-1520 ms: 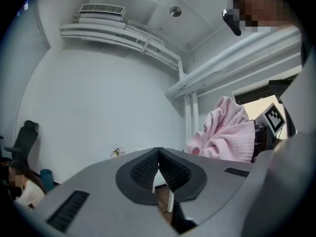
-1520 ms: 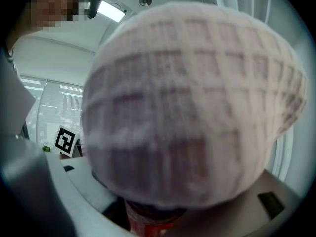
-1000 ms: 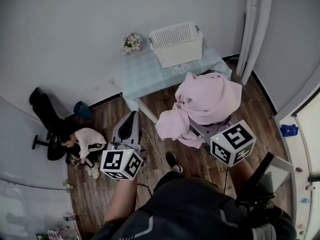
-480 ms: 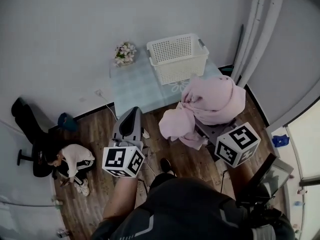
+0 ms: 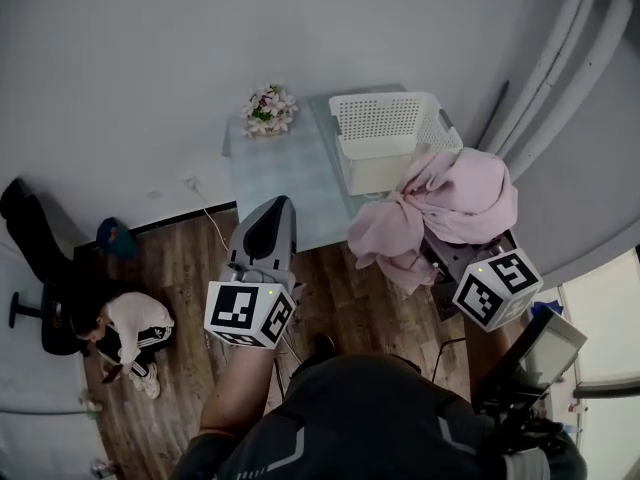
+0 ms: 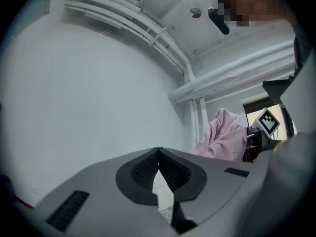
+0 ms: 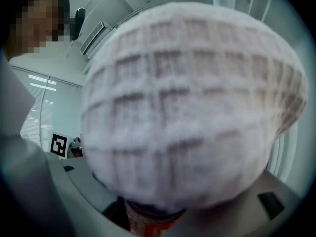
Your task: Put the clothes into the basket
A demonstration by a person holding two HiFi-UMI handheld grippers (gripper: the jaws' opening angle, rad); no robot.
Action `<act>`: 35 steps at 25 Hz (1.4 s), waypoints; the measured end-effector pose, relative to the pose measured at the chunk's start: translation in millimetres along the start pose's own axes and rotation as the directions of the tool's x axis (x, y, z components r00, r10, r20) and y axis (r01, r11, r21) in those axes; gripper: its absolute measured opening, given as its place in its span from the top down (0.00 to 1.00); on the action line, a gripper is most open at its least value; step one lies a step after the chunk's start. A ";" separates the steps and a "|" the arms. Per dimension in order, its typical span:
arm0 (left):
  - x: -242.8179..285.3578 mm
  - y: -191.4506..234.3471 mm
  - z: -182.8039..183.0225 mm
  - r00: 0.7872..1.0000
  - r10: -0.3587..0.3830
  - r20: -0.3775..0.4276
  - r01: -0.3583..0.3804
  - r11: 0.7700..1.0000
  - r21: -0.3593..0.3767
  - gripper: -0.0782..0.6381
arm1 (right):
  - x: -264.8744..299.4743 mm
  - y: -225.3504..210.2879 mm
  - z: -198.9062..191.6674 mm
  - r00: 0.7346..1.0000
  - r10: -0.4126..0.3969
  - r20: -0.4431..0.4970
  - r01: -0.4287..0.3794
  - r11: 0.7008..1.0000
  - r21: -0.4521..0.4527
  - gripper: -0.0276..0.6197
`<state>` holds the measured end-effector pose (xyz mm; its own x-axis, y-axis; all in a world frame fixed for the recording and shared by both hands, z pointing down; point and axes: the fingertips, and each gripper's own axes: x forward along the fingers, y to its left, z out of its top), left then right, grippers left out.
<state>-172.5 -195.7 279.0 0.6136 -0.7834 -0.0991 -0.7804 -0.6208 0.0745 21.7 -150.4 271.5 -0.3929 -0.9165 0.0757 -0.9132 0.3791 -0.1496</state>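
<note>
Change over the last second: the basket [image 5: 385, 128] and its surface [image 5: 275, 178] now sit closer in the head view. The pink garment [image 5: 450, 208] overlaps the basket's near corner instead of hanging well short of it.

Judgement: the carry is nearly done, but the garment is not yet in the basket.

Right hand-held gripper [image 5: 455, 263]: clenched wide on the bundled garment, which fills its own view. It is held about level, forearm reaching toward the basket.

Left hand-held gripper [image 5: 275, 213]: jaws together and empty. It points level toward the surface, beside the right one.

No legible text or numbers.
</note>
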 end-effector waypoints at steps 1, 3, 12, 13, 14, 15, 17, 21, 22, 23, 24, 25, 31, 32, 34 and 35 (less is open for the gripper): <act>3.4 10.6 -0.2 1.000 0.000 0.000 0.000 1.000 -0.004 0.88 | 9.2 -0.1 3.3 1.000 -0.003 0.005 0.003 1.000 -0.002 0.44; 11.1 29.2 -3.9 1.000 0.005 -0.011 -0.005 1.000 -0.015 0.88 | 27.4 -1.7 8.9 1.000 -0.006 0.012 0.006 1.000 0.000 0.44; 39.7 49.7 -21.3 0.999 0.000 -0.043 -0.001 0.999 -0.037 0.88 | 76.6 -32.0 28.5 1.000 -0.001 -0.014 0.001 1.000 -0.010 0.44; 42.4 52.1 -22.1 0.999 0.006 -0.046 -0.007 0.999 -0.032 0.88 | 82.5 -37.7 31.8 1.000 0.003 -0.017 -0.004 1.000 -0.018 0.44; 45.6 55.0 -21.9 0.999 0.014 -0.048 -0.015 1.000 -0.022 0.88 | 89.1 -44.0 35.8 1.000 0.009 -0.017 -0.010 1.000 -0.029 0.44; 49.4 58.3 -20.8 0.999 0.024 -0.048 -0.024 1.000 -0.011 0.88 | 96.1 -51.2 39.7 1.000 0.015 -0.019 -0.016 0.999 -0.042 0.44; 58.3 64.8 -17.7 0.998 0.043 -0.048 -0.043 0.999 0.002 0.88 | 111.0 -67.5 45.6 0.999 0.023 -0.030 -0.025 0.997 -0.072 0.44; 79.2 76.0 -11.8 0.996 0.074 -0.058 -0.073 0.997 0.016 0.88 | 141.5 -98.8 56.2 0.997 0.048 -0.058 -0.054 0.993 -0.105 0.44; 85.4 78.5 -9.3 0.995 0.080 -0.058 -0.079 0.997 0.024 0.88 | 149.2 -105.9 59.4 0.997 0.053 -0.061 -0.060 0.992 -0.112 0.44; 91.4 80.7 -7.1 0.995 0.086 -0.058 -0.084 0.996 0.028 0.88 | 156.8 -112.7 61.6 0.996 0.057 -0.066 -0.065 0.991 -0.118 0.44; 97.2 82.8 -5.8 0.994 0.091 -0.057 -0.090 0.996 0.027 0.88 | 164.4 -119.2 62.2 0.995 0.062 -0.075 -0.071 0.990 -0.124 0.44; 103.0 84.9 -5.6 0.994 0.097 -0.058 -0.096 0.995 0.023 0.88 | 172.1 -125.5 61.8 0.994 0.068 -0.086 -0.078 0.989 -0.127 0.44; 145.7 92.0 -13.0 0.989 0.121 -0.088 -0.117 0.992 0.052 0.88 | 226.7 -157.6 49.2 0.975 0.122 -0.187 -0.148 0.979 -0.137 0.44; 152.7 91.7 -14.6 0.988 0.121 -0.094 -0.116 0.991 0.060 0.88 | 235.3 -161.8 44.4 0.969 0.131 -0.211 -0.164 0.975 -0.148 0.44; 166.2 91.8 -18.8 0.987 0.119 -0.108 -0.112 0.991 0.073 0.88 | 251.5 -170.2 33.0 0.954 0.148 -0.260 -0.197 0.965 -0.173 0.44; 172.4 92.0 -22.1 0.986 0.118 -0.116 -0.110 0.991 0.077 0.88 | 258.7 -174.2 25.9 0.945 0.157 -0.287 -0.215 0.959 -0.185 0.44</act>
<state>-135.9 -388.6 290.7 0.5269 -0.8495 0.0261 -0.8499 -0.5269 0.0084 82.0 -456.8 291.6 -0.5456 -0.7700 0.3309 -0.8110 0.5845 0.0230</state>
